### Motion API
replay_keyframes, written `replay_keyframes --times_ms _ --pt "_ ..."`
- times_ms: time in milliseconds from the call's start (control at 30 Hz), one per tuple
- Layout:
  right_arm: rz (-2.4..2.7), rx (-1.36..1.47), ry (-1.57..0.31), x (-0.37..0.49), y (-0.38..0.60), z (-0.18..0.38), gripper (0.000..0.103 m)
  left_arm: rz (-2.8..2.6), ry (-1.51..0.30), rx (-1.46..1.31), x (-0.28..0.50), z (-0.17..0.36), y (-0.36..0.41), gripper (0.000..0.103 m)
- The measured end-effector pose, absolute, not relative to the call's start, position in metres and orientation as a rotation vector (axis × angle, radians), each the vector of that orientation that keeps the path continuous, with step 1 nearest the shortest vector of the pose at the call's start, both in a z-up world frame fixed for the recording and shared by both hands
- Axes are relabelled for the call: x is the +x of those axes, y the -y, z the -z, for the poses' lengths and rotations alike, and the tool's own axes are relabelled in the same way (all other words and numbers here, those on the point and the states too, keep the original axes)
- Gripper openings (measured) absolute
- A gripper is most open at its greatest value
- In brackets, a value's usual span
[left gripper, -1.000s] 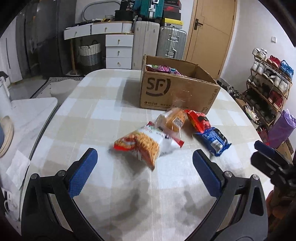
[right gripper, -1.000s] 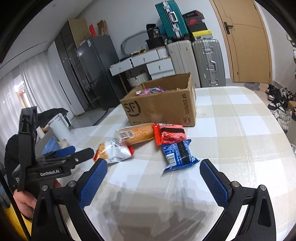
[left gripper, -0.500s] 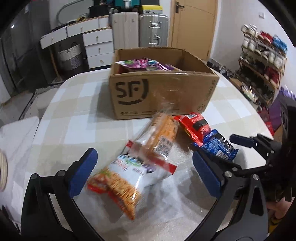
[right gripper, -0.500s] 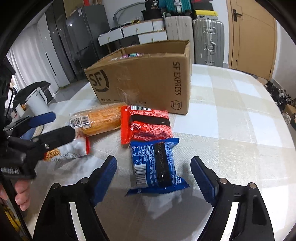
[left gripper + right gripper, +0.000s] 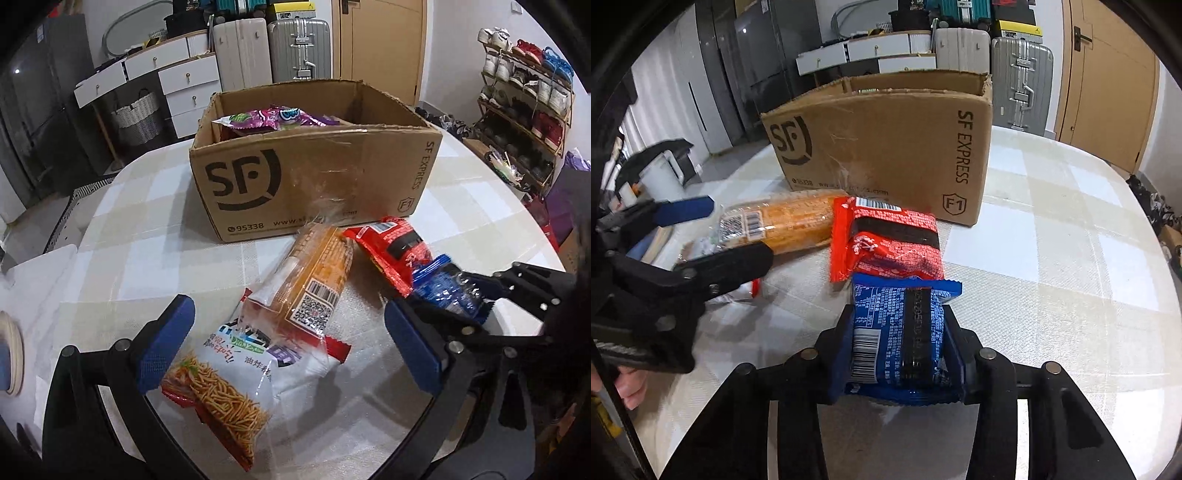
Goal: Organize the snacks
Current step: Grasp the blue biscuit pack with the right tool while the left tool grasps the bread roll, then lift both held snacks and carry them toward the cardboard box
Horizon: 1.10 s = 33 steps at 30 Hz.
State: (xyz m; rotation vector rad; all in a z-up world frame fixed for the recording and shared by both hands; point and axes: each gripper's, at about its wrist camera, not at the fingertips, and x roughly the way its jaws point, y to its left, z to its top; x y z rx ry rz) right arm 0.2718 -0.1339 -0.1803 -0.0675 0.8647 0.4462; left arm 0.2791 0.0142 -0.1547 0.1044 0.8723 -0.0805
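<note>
My right gripper (image 5: 899,343) is shut on the blue snack pack (image 5: 901,336), which also shows in the left wrist view (image 5: 448,291). A red snack pack (image 5: 886,243) lies just beyond it, touching an orange biscuit pack (image 5: 786,225). My left gripper (image 5: 291,347) is open, its fingers on either side of the white noodle-snack bag (image 5: 236,376) and the orange biscuit pack (image 5: 314,277). The SF cardboard box (image 5: 314,177) stands behind with purple snack bags (image 5: 273,118) inside.
The checked tablecloth (image 5: 1071,240) covers a round table whose edge curves at right. Suitcases (image 5: 299,51), white drawers (image 5: 184,85) and a shoe rack (image 5: 524,110) stand beyond the table. A white side surface (image 5: 33,280) sits at left.
Both grippers moved forward toward the snacks. My right gripper closed on the blue snack pack. My left gripper came down around the noodle bag, still open.
</note>
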Motion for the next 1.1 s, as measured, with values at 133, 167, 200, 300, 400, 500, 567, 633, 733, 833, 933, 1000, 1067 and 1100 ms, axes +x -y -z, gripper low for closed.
replay_keyframes --times_ms 133,167,200,300,400,500,567,633,733,833,933,1000,1067,1100 --pt "-0.520 0.077 -0.843 0.265 0.156 0.176 0.044 0.074 -0.873 0.112 0.282 0.154 -0.016 0.103" --pt "-0.540 0.129 -0.837 0.264 0.163 0.177 0.044 0.069 -0.873 0.119 0.283 0.154 -0.016 0.103" --pt "-0.554 0.174 -0.832 0.263 0.171 0.177 0.044 0.071 -0.879 0.132 0.286 0.154 -0.015 0.103" --pt "-0.561 0.266 -0.824 0.263 0.187 0.178 0.044 0.059 -0.889 0.179 0.294 0.154 -0.009 0.103" --pt "-0.576 0.313 -0.821 0.263 0.194 0.179 0.044 0.068 -0.905 0.239 0.304 0.158 0.001 0.102" --pt "-0.596 0.323 -0.822 0.262 0.194 0.178 0.044 0.073 -0.923 0.273 0.315 0.165 0.007 0.086" --pt "-0.604 0.334 -0.816 0.261 0.196 0.178 0.044 0.065 -0.962 0.274 0.319 0.169 0.009 0.060" --pt "-0.602 0.346 -0.818 0.260 0.197 0.179 0.044 0.077 -0.992 0.274 0.320 0.173 0.011 0.053" --pt "-0.600 0.353 -0.821 0.261 0.198 0.180 0.044 0.107 -0.997 0.251 0.317 0.171 0.010 0.036" --pt "-0.600 0.353 -0.816 0.261 0.199 0.180 0.044 0.134 -0.977 0.177 0.311 0.161 0.003 0.034" --pt "-0.604 0.370 -0.815 0.261 0.201 0.181 0.044 0.140 -0.935 0.156 0.300 0.150 -0.001 0.034" --pt "-0.603 0.386 -0.812 0.261 0.203 0.182 0.044 0.151 -0.912 0.125 0.293 0.142 -0.006 0.033" --pt "-0.604 0.393 -0.800 0.261 0.205 0.181 0.044 0.151 -0.895 0.104 0.282 0.133 -0.009 0.033" --pt "-0.604 0.393 -0.794 0.260 0.205 0.180 0.044 0.152 -0.890 0.100 0.276 0.132 -0.009 0.033"
